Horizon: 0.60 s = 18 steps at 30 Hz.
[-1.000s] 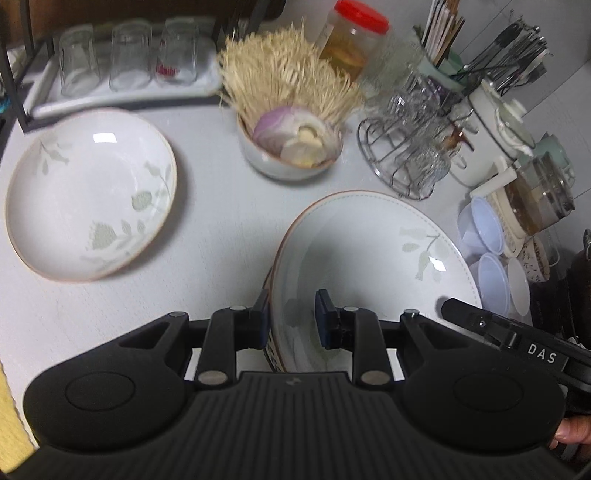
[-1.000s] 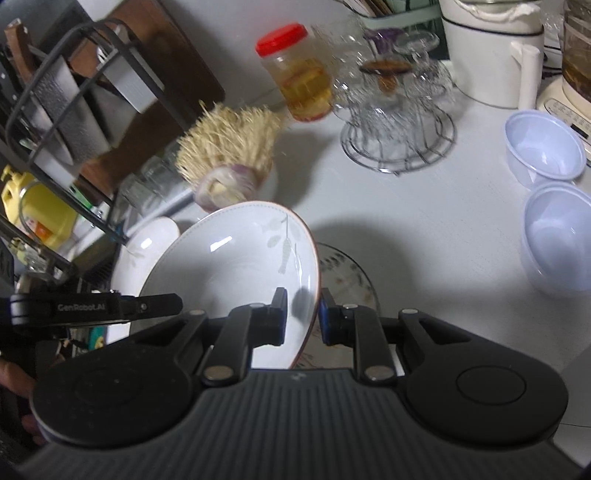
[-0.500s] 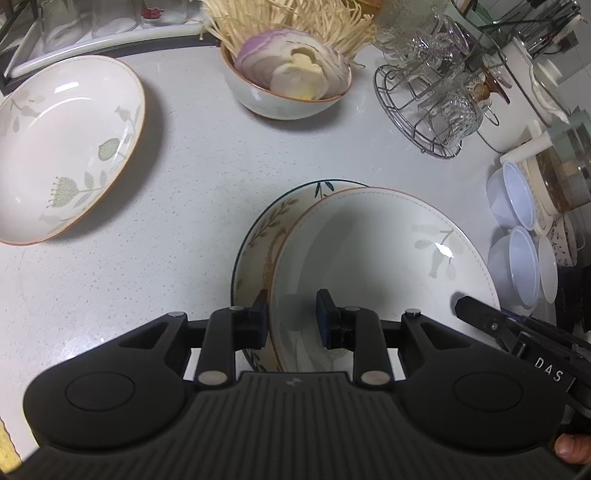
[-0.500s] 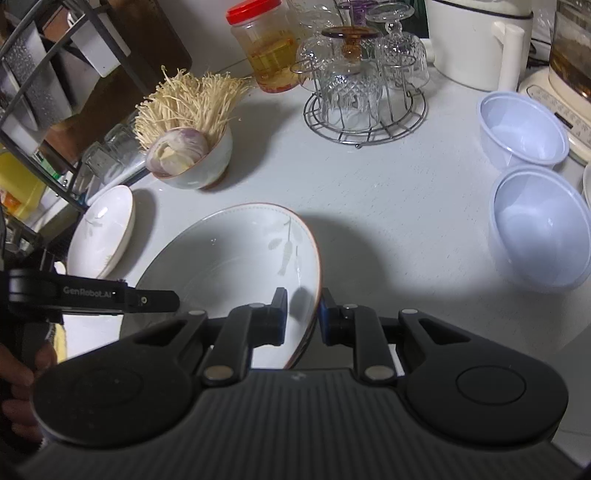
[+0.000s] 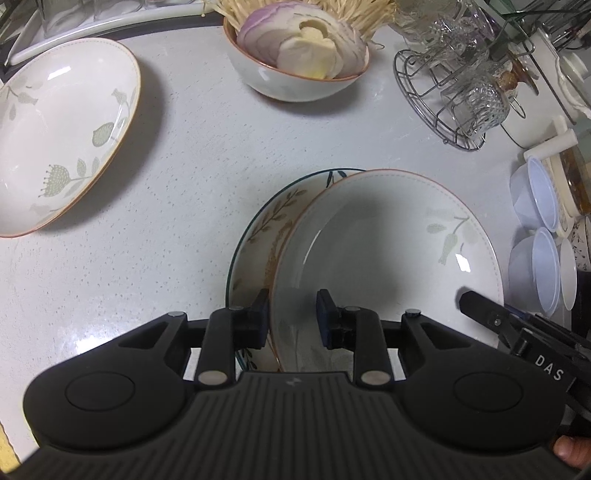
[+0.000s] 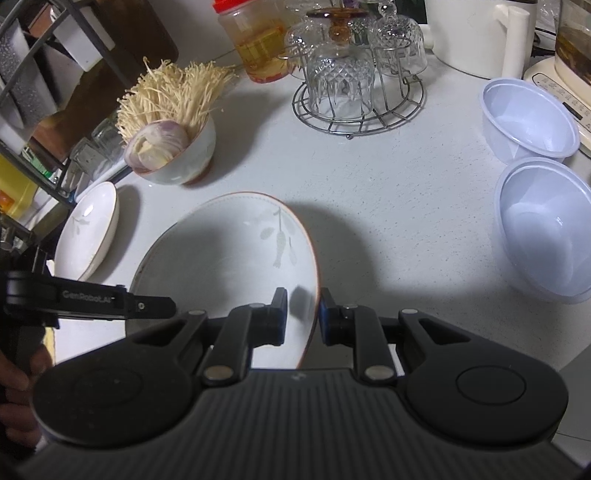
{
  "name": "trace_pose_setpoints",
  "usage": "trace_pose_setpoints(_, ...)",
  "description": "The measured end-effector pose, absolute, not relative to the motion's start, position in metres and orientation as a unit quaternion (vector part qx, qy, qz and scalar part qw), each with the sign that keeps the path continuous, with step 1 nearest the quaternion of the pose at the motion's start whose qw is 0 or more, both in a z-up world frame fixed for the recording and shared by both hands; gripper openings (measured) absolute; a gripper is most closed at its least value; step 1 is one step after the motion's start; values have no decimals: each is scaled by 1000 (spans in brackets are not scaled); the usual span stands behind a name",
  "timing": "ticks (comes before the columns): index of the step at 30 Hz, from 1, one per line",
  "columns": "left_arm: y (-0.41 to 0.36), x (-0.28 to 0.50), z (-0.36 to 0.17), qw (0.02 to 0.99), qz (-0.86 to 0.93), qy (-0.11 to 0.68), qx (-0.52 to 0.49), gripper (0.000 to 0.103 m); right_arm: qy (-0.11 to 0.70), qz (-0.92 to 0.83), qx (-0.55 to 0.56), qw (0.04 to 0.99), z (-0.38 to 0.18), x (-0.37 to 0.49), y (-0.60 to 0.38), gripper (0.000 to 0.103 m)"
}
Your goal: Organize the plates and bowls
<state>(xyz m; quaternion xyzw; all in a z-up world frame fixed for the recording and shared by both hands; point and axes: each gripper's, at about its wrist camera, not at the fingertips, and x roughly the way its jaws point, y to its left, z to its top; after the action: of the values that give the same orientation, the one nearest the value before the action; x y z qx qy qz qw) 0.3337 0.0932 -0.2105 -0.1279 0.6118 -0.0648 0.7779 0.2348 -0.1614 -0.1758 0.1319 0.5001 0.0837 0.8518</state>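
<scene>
A white deep plate with an orange rim and leaf print (image 5: 388, 240) is held at both sides. My left gripper (image 5: 291, 314) is shut on its left rim; my right gripper (image 6: 302, 314) is shut on its right rim (image 6: 310, 295). The plate (image 6: 229, 258) sits low over a second plate with a dark rim and brown leaf pattern (image 5: 262, 236), which peeks out at its left. Another white leaf-print plate (image 5: 62, 136) lies on the counter at the far left; it also shows in the right wrist view (image 6: 88, 229).
A bowl of onion and enoki (image 5: 299, 62) stands behind. A wire rack of glasses (image 6: 354, 74) is at the back right. Two translucent plastic bowls (image 6: 543, 229) sit at the right. A jar with a red lid (image 6: 255, 40) and a white kettle (image 6: 476, 33) stand at the back.
Both grippers have lowered the held plate toward the counter, over the dark-rimmed plate. The cameras now sit closer to the counter and the bowl of onion.
</scene>
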Motion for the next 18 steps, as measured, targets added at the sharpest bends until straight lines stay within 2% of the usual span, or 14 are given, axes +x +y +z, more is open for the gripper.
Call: trace_pose_setpoints(18,124,325,-199,778,-54,595,-192,30,511,90,166,839,-196,247,-152,20)
